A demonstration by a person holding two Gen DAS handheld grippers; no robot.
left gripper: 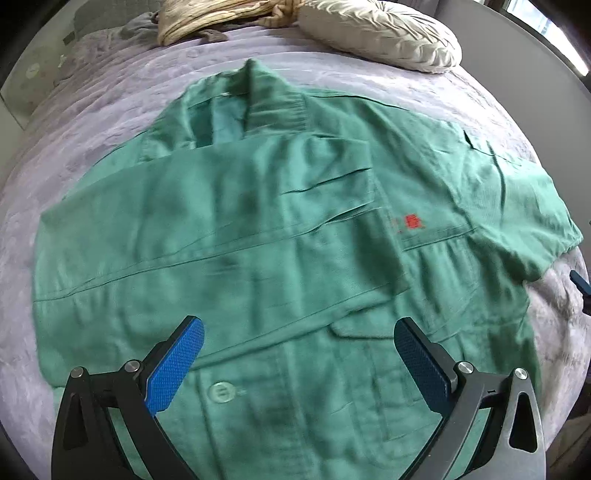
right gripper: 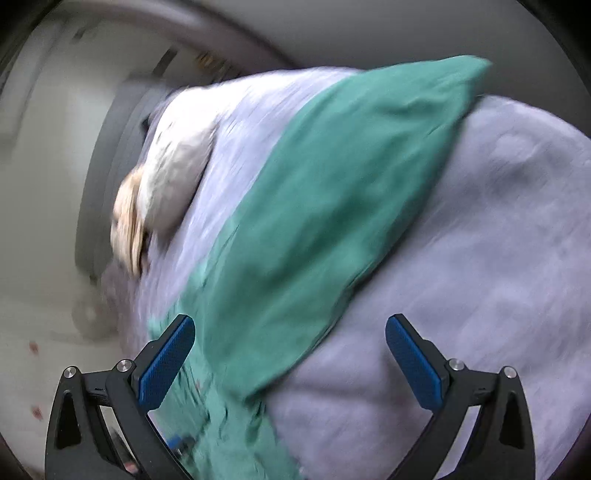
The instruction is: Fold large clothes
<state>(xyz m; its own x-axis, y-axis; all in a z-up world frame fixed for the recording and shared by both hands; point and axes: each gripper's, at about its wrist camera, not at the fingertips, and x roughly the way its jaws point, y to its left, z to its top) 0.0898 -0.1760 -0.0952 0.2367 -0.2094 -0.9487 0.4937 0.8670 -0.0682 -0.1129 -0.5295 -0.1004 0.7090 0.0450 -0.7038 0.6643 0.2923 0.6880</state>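
Observation:
A green work jacket (left gripper: 258, 229) lies spread on the lilac bedspread (left gripper: 92, 110), collar toward the pillows. One sleeve is folded across its chest, and a red mark (left gripper: 413, 221) sits above a pocket. My left gripper (left gripper: 299, 343) hovers over the jacket's lower front near a green button (left gripper: 221, 391), jaws wide open with nothing between them. The right wrist view is blurred: the jacket's other sleeve (right gripper: 332, 192) stretches away across the bedspread (right gripper: 480, 258). My right gripper (right gripper: 291, 339) stands open above the sleeve's near end, pads apart from the cloth.
A cream pillow (left gripper: 380, 33) and a bundled tan cloth (left gripper: 207, 14) lie at the head of the bed. In the right wrist view the pillow (right gripper: 177, 173) lies beside a grey headboard (right gripper: 107, 177), and pale floor (right gripper: 44, 332) shows left of the bed.

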